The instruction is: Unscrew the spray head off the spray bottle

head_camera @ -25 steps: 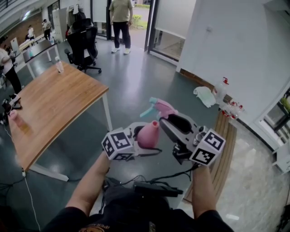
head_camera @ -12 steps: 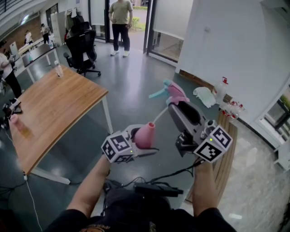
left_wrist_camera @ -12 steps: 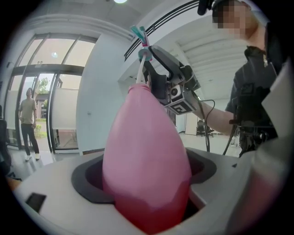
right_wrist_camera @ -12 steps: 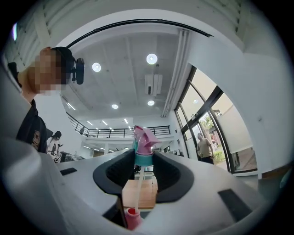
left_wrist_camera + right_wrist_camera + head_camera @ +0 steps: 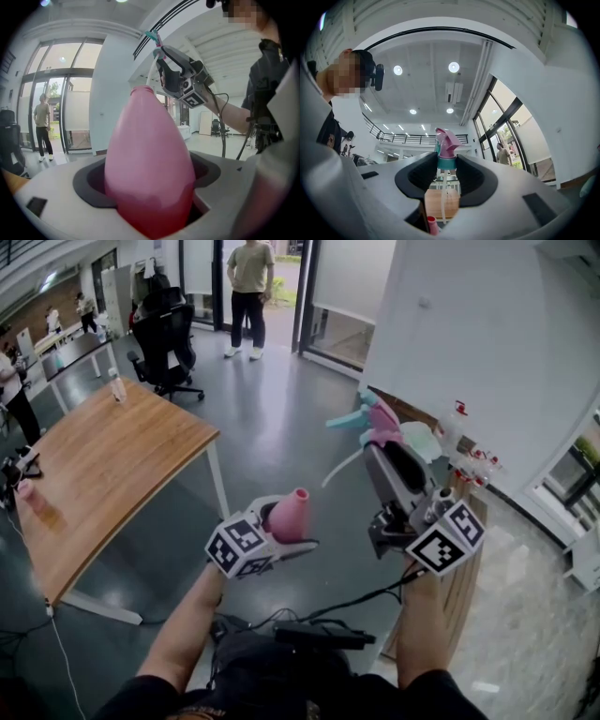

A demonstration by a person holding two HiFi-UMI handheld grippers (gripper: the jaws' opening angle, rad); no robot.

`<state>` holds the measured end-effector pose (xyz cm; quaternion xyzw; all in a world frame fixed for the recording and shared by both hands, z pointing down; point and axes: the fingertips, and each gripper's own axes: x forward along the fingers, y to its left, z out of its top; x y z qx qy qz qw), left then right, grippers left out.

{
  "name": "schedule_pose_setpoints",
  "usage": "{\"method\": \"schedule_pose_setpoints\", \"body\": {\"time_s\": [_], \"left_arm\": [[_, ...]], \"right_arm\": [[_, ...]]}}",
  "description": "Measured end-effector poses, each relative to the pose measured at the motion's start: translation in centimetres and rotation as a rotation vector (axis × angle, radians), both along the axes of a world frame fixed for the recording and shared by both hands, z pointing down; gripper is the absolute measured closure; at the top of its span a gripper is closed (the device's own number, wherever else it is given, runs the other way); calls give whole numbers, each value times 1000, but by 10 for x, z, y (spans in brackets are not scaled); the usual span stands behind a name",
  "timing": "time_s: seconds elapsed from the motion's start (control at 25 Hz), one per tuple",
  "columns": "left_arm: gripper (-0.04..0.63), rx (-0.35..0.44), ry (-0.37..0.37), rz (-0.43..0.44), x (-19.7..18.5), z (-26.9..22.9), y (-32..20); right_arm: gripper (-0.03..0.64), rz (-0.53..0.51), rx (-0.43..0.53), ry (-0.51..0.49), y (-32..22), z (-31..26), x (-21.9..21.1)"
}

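My left gripper (image 5: 278, 527) is shut on a pink, pear-shaped spray bottle (image 5: 287, 514), whose open neck points up. In the left gripper view the bottle (image 5: 149, 173) fills the gap between the jaws. Up and to the right, my right gripper (image 5: 383, 441) is shut on the teal collar of the pink and teal spray head (image 5: 373, 420). The head is off the bottle, and its thin white dip tube (image 5: 343, 470) hangs free in the air. The right gripper view shows the spray head (image 5: 446, 143) pinched between the pads, with the bottle neck (image 5: 431, 225) below it.
A wooden table (image 5: 112, 460) stands at the left with a black office chair (image 5: 171, 332) behind it. A person (image 5: 248, 282) stands by the glass doors. A wooden bench (image 5: 465, 549) runs along the white wall, with small bottles (image 5: 469, 442) at its far end.
The right gripper has risen up and to the right with the spray head, drawing the dip tube out of the bottle. The left gripper has sunk a little with the bottle.
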<state>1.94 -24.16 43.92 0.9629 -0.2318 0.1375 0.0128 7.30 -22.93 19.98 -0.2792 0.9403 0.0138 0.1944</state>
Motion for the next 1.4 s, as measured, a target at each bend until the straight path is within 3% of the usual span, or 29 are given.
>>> {"method": "schedule_pose_setpoints", "body": {"time_s": [0.44,0.88,1.4], "left_arm": [[150,97,93,-152,-12,-52,-24],[150,121,104,-220,-25,-67,-32],[150,128,100,-242,-25,-70,-36]], "right_arm": [[483,213,-55,172,-31,61,9],[485,371,-115,276,-42,106,13],[485,411,-134,313,-43,115,16]]}}
